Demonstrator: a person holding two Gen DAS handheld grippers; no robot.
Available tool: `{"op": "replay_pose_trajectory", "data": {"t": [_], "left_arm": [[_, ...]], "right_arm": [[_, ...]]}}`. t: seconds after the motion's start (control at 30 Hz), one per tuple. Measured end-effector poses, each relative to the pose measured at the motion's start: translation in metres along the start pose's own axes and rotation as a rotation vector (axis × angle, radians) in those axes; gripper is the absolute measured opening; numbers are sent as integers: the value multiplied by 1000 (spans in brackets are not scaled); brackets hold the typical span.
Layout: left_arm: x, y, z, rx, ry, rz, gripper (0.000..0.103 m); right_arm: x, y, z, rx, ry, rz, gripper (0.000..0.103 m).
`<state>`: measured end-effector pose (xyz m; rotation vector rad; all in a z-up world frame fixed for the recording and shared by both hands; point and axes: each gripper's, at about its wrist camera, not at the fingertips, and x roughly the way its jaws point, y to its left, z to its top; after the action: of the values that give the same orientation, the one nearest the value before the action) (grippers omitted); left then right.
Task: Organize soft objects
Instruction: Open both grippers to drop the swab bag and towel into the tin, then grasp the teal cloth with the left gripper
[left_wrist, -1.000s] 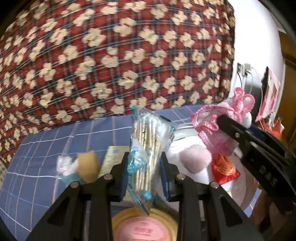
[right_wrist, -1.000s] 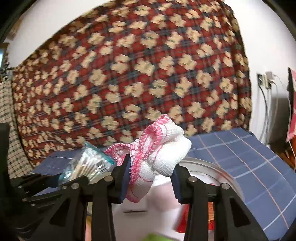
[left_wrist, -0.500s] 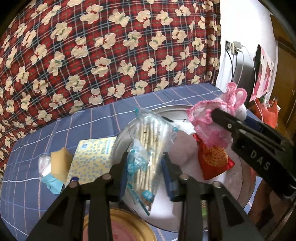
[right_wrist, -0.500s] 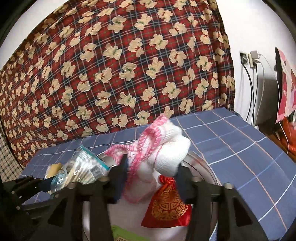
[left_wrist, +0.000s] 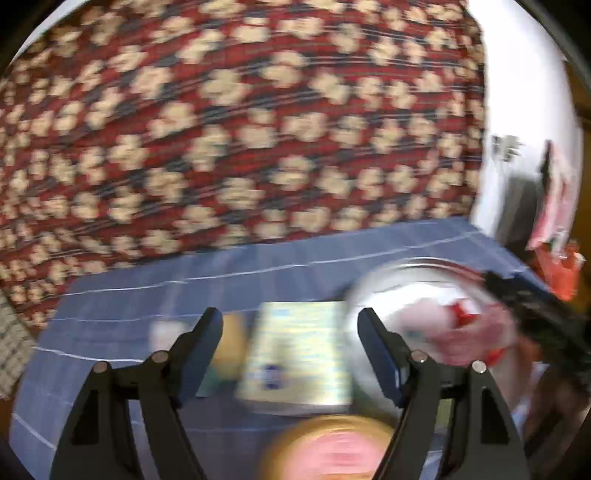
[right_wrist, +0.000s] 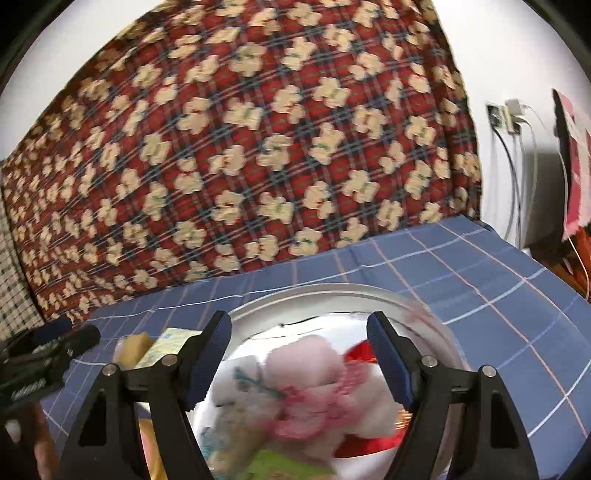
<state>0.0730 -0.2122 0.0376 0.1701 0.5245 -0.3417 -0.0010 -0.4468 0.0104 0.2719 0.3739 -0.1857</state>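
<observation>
Both grippers' jaws are opening with nothing between their pads. In the right wrist view my right gripper (right_wrist: 299, 325) hangs over the metal bowl (right_wrist: 332, 288). In the bowl lie the pink-and-white knitted cloth (right_wrist: 314, 406), a pink puff (right_wrist: 303, 358), a red pouch (right_wrist: 360, 347) and the cotton swab bag (right_wrist: 236, 417). The left wrist view is blurred; my left gripper (left_wrist: 290, 325) hovers above a yellow-and-blue tissue pack (left_wrist: 295, 354), left of the bowl (left_wrist: 406, 264). The cloth (left_wrist: 476, 339) shows there under the right gripper (left_wrist: 535, 314).
A yellow sponge (left_wrist: 231, 343) lies left of the tissue pack on the blue checked tablecloth (right_wrist: 498, 280). A gold-rimmed pink tin (left_wrist: 332, 450) sits near the front edge. A red bear-patterned blanket (right_wrist: 258, 147) rises behind the table. Cables and a socket (right_wrist: 506, 114) hang on the right wall.
Both grippers have opened. The swab bag has left the left gripper and the knitted cloth the right; both now lie in the bowl. The left gripper has swung left, off the bowl.
</observation>
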Motion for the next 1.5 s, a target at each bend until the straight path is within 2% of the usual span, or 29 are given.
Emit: {"op": "replay_pose_trajectory", "data": {"t": [0.17,0.3,0.43,0.6,0.87,0.93,1.0,1.03,1.1,1.23,1.33,1.5], "left_arm": [[15,62,-24,-54,33,101,75],[37,93,-50,-65,90,138,63],[56,106,-68,-55,148,115,55],[73,102,-75,-1,198,46,55],[94,84,-73,57,237,-6,57],[105,84,-75,42,267,-32,49],[114,87,-78,21,303,-54,12],[117,89,-80,6,318,-64,12],[112,95,-80,-28,295,-107,6],[97,103,-79,-54,222,-100,6],[84,114,-77,-89,158,-35,6],[76,141,-76,-175,107,86,6]], "right_arm": [[-2,34,-6,-51,-5,73,78],[5,68,-14,-115,26,126,78],[13,94,-25,-163,46,148,78],[21,111,-35,-198,68,155,78],[28,127,-36,-233,80,165,78],[30,132,-37,-240,85,168,78],[31,137,-38,-253,89,172,79],[31,140,-38,-262,90,173,78],[33,146,-37,-274,94,175,79],[40,159,-31,-280,111,196,79],[49,173,-25,-281,140,207,79],[79,209,-17,-302,233,222,78]]}}
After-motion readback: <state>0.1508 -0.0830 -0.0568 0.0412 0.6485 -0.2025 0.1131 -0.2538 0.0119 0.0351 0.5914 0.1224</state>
